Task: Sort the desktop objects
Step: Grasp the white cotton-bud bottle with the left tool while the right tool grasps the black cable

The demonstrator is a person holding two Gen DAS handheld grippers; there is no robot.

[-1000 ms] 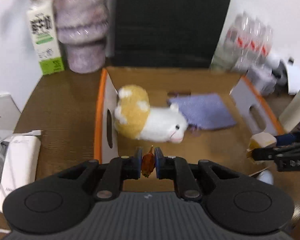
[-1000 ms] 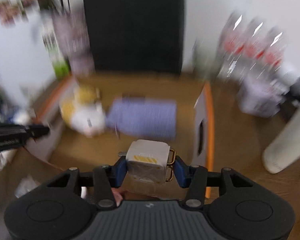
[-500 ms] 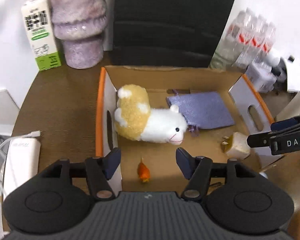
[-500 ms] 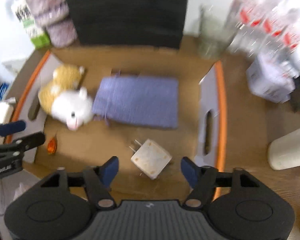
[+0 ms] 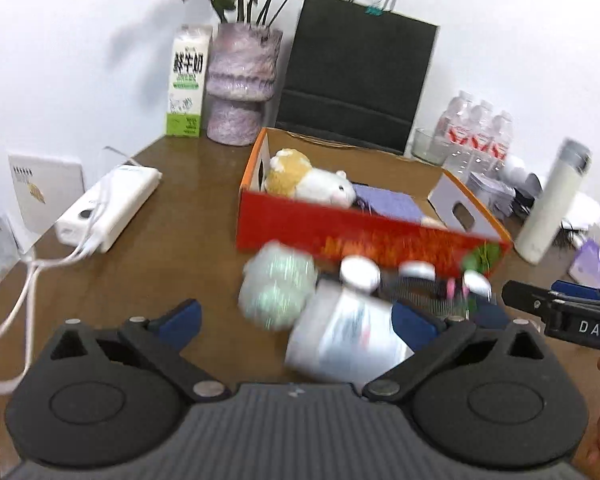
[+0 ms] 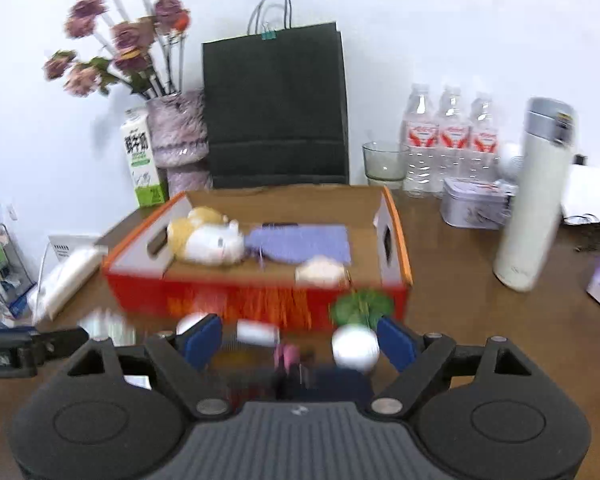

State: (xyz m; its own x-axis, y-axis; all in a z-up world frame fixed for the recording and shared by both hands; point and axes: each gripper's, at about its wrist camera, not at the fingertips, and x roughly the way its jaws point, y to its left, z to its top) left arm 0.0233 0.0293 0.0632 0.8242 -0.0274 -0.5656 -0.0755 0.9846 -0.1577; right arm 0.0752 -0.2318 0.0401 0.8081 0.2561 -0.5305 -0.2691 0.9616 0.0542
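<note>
Left wrist view first: left gripper (image 5: 296, 322) is spread wide, nothing clamped, jaws having just been opening, w/ a blurred silvery can-like thing (image 5: 346, 338) lying between them on the table (image 5: 172, 240) and a pale green fuzzy ball (image 5: 278, 288) just beyond it. Neither is touched as far as I can tell. Right gripper (image 6: 300, 338) is released too, jaws also just been opening, hovering over a jumble of small white, pink and dark bits (too smeared to name) near the box's front wall.

The orange box (image 6: 260, 300) sits mid-table, far side of the clutter, already holding the plush toy (image 6: 208, 240), the purple cloth (image 6: 304, 242) and a white charger block (image 6: 320, 272) at its near right.

Judgement: both drops look done, and the next pick is from the loose pile in front of the box. To do it well, slow down first, since everything near is motion-blurred. Pick one item per gripper, left taking the can or ball, right taking the white round piece (image 6: 354, 346) by its right pad. Centre the item btwn the pads before closing, and keep the two tools apart, as they're close here.
</note>
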